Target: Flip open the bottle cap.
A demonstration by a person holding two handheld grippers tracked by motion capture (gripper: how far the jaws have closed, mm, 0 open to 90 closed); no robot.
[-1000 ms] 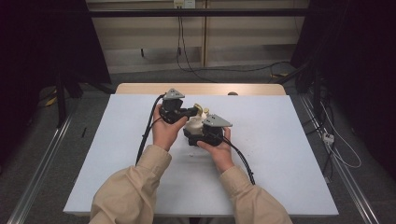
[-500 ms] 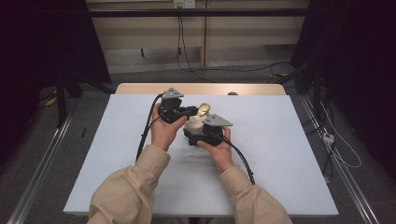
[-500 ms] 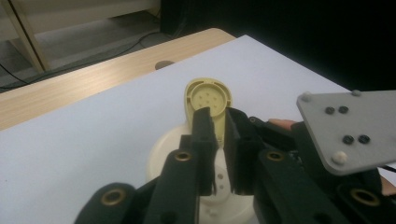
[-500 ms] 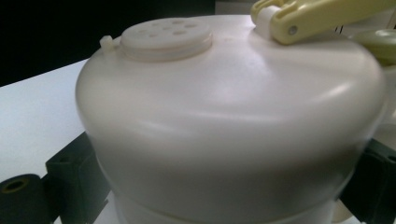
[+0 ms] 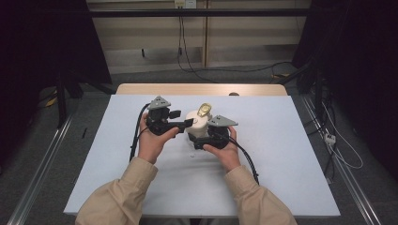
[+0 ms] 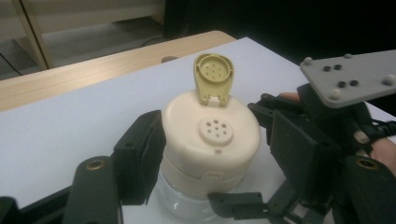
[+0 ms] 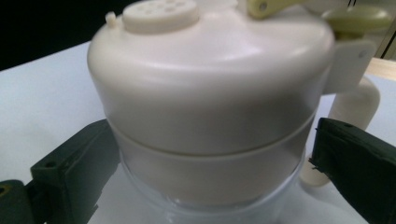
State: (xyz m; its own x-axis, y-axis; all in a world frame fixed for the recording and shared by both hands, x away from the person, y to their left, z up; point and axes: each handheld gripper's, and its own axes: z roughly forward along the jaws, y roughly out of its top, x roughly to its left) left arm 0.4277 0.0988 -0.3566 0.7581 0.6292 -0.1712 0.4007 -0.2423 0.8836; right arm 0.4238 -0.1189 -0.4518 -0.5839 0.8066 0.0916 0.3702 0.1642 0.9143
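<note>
Two tongs meet mid-worktop in the high view: left tongs and right tongs at a cream-lidded jar. Left gripper view: jaws clamp the lid, flip cap raised. Right gripper view: jaws hug the jar's clear base.

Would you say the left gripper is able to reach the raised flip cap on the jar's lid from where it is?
Probably yes: the flip cap stands upright just beyond the left gripper, with nothing between them.

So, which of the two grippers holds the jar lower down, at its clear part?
The right gripper: its jaws sit beside the clear base of the jar, under the cream lid. The left gripper stands at lid height.
</note>
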